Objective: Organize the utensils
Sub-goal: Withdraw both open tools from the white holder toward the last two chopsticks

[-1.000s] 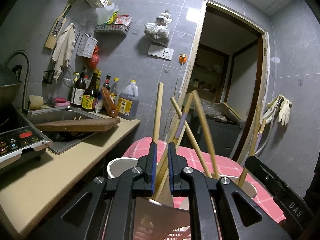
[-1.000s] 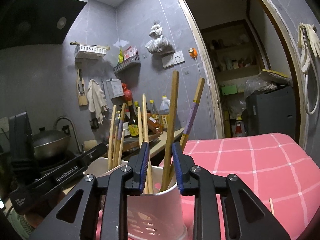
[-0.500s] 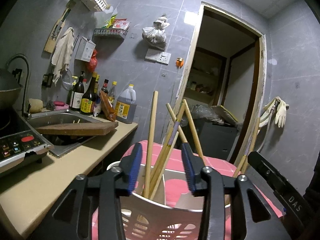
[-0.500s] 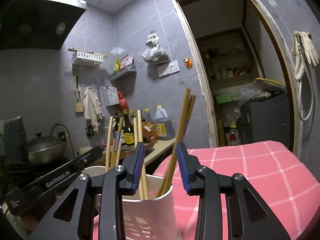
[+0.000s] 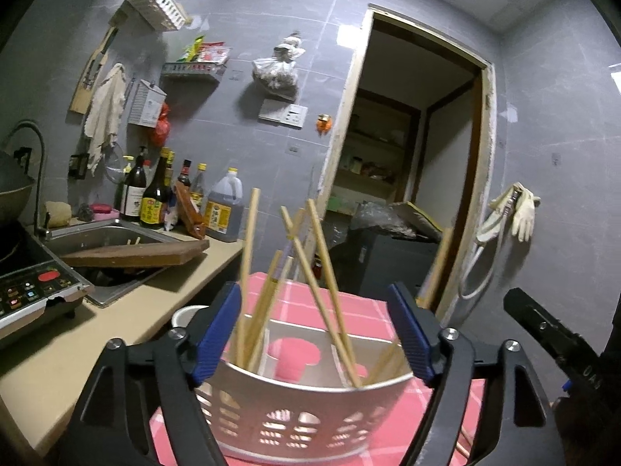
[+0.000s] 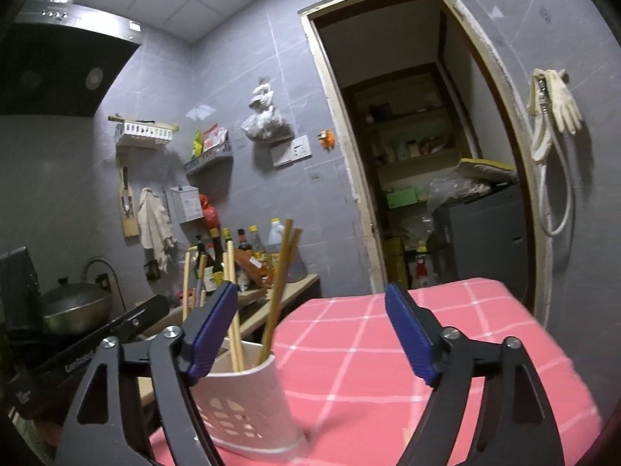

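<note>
Pink checked cloth (image 6: pixel 388 349) covers the desk in a grey-tiled kitchen. Nearest the cameras, the left tongs (image 5: pixel 316 330) stand spread wide, their blue pads on either side of the white perforated plastic utensil holder (image 5: pixel 295 415) without pressing it; the jaws have just been opening. The right tongs (image 6: pixel 310 334) are likewise released and have just been opening, with nothing between them; the holder sits at their left pad. Wooden chopsticks (image 5: pixel 326 264) stand tilted inside the holder's compartments. Farther off, a beige counter (image 5: pixel 77 345) carries dark sauce bottles (image 5: pixel 151 202) beside a steel sink (image 5: pixel 104 233). Beyond opens a wood-framed doorway (image 6: pixel 419 147).
</note>
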{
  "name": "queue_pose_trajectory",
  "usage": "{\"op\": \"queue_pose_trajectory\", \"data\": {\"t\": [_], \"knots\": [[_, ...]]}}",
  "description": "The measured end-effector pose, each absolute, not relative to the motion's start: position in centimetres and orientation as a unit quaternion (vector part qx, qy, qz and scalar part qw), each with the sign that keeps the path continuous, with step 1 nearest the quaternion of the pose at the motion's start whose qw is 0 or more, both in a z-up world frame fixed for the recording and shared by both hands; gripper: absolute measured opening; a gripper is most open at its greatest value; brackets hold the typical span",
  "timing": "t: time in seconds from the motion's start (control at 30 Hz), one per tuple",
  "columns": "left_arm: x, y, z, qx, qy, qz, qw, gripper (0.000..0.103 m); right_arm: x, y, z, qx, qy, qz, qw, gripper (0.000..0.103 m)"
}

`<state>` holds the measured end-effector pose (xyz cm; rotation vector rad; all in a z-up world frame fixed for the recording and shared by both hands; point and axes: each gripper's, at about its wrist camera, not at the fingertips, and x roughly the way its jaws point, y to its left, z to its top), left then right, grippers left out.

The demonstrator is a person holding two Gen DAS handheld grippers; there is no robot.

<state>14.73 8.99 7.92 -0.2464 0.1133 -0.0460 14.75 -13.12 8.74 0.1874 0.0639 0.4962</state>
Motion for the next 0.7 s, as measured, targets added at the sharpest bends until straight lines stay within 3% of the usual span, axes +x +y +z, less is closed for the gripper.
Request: {"op": "queue_pose_trajectory", "data": {"t": [0.13,0.43,0.7], "knots": [[14.3,7.6,7.9,-0.126,0.068,-0.051,0.988,0.093,14.1,-15.3,9.1,0.080,0.040,0.235,0.968,0.102],[14.2,3.5,6.8,-0.106,0.115,-0.088,0.984,0.097,13.1,-19.8,8.5,0.044,0.076,0.199,0.976,0.103],[14.9,-1.4,4.1,-0.077,0.198,-0.102,0.972,0.097,14.6,-22.4,5.8,0.011,0.173,0.180,0.968,0.103]]}}
